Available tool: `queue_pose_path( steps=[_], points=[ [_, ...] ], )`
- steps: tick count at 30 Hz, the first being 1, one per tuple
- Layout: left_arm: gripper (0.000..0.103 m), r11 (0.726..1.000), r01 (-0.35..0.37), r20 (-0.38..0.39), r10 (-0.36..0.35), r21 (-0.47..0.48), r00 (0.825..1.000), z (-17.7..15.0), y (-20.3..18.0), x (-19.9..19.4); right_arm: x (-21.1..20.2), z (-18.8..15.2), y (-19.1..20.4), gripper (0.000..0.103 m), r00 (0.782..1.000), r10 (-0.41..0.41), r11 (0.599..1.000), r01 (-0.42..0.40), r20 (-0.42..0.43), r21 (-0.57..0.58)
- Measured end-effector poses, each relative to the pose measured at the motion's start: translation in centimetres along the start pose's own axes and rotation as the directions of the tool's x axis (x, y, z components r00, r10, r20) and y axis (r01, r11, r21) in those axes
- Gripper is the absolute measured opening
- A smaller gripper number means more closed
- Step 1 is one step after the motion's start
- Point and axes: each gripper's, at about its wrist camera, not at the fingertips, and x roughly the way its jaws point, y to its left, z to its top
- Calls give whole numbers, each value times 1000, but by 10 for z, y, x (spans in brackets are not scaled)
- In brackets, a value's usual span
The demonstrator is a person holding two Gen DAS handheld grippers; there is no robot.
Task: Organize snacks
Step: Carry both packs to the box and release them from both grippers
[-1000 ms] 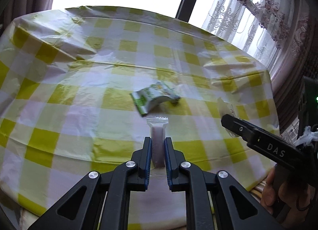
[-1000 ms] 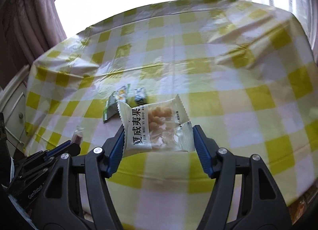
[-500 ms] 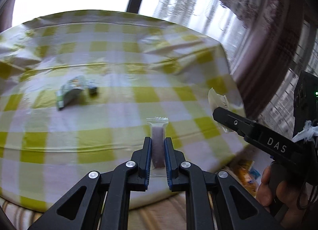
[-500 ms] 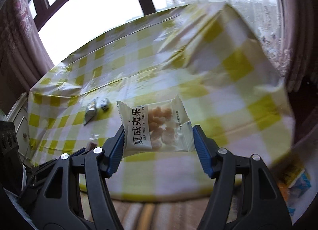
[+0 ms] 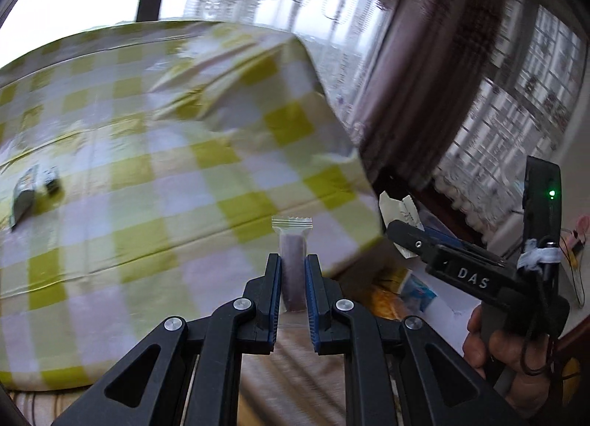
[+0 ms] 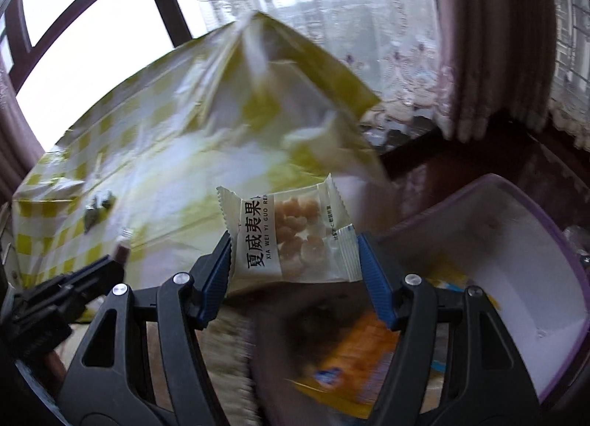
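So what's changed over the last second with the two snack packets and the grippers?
Both grippers swung off the checked table toward its right end, where a white tub now shows. Unchanged: left gripper clamps the purple bar, right gripper the nut packet; green packets remain on the table.

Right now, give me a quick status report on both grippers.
Left gripper shut on purple snack bar. Right gripper shut on nut packet. Bin below right; green packet remains on table.

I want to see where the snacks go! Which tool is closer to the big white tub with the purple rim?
Right. The right tool, holding the nut packet, is just beside the tub. The left tool, holding a slim purple snack, is farther away, over by the table edge.
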Motion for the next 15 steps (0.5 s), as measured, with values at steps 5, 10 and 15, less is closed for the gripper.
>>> queue_pose_path(
  steps=[5, 10, 15],
  points=[
    [13, 998, 48, -35, -46, 40, 998, -1, -27, 13, -5, -3, -21, 68, 998, -61, 998, 61, 3, 8],
    [13, 993, 102, -68, -98, 56, 993, -3, -49, 23, -10, -5, -37, 68, 995, -100, 995, 100, 1, 17],
    [13, 989, 134, -90, -128, 68, 988, -5, -62, 25, -13, -7, -46, 69, 993, -121, 992, 121, -1, 28]
  ],
)
